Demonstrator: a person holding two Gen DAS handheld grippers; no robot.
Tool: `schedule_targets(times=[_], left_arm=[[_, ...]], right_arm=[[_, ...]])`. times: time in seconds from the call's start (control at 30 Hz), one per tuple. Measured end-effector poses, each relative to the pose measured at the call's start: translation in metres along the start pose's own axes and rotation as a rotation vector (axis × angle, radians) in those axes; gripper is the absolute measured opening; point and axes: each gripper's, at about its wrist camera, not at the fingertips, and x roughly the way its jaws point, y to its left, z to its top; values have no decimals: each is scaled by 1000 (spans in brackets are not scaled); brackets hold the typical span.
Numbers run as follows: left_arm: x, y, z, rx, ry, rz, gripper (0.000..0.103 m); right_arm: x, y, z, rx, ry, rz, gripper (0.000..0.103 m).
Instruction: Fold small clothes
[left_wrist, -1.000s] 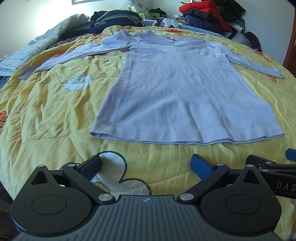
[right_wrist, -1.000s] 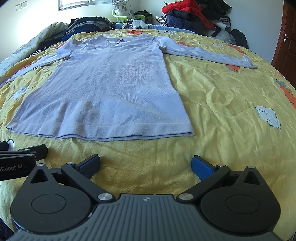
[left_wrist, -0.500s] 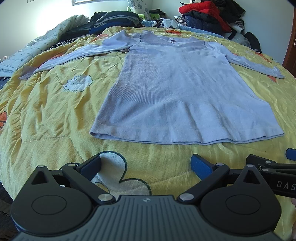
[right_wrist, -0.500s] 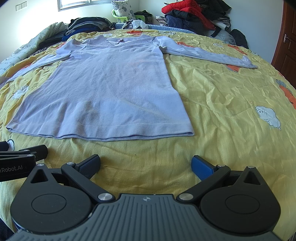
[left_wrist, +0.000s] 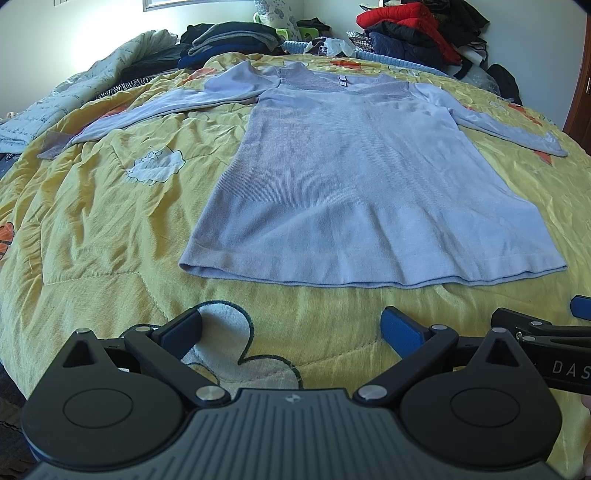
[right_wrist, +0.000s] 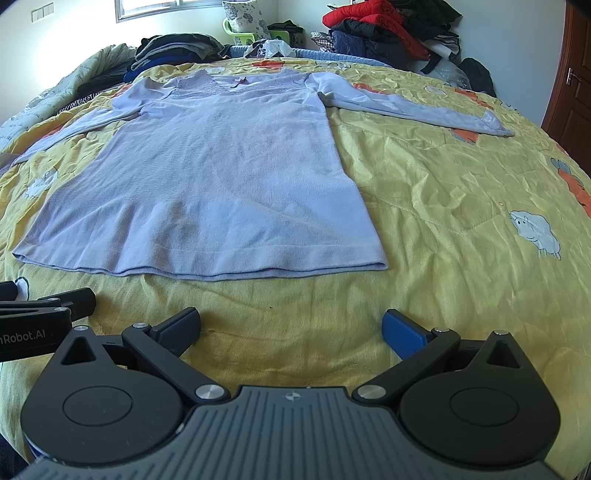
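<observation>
Blue pads are seen spread wide on the left gripper (left_wrist: 291, 326), nothing caught between them, and it is held low over the yellow quilt (left_wrist: 92, 229) just short of the hem. Same story on the right gripper (right_wrist: 291, 326): jaws parted, nothing gripped, held beside its partner at the near edge of the bed. Just beyond both, the lavender long-sleeved top (left_wrist: 354, 184) is laid flat and face up on the quilt, hem toward the grippers, neckline at the far end, both sleeves stretched out to the sides. A white sheep print (right_wrist: 535, 232) is spotted on the quilt to the right of the top. Piled clothes (right_wrist: 373, 33) are stacked along the far side of the bed.
</observation>
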Motion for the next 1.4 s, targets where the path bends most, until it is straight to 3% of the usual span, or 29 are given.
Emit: schedule_targets(times=[0.97, 1.17, 1.4], left_arm=[[-1, 0, 1, 1, 6, 0, 103], [-13, 4, 9, -13, 35, 15, 103], [-20, 2, 39, 12, -42, 65, 103]], right_arm=[[0, 0, 0, 0, 1, 1, 102], [0, -11, 15, 4, 25, 22, 102], [-21, -71, 63, 141, -200, 54, 103]])
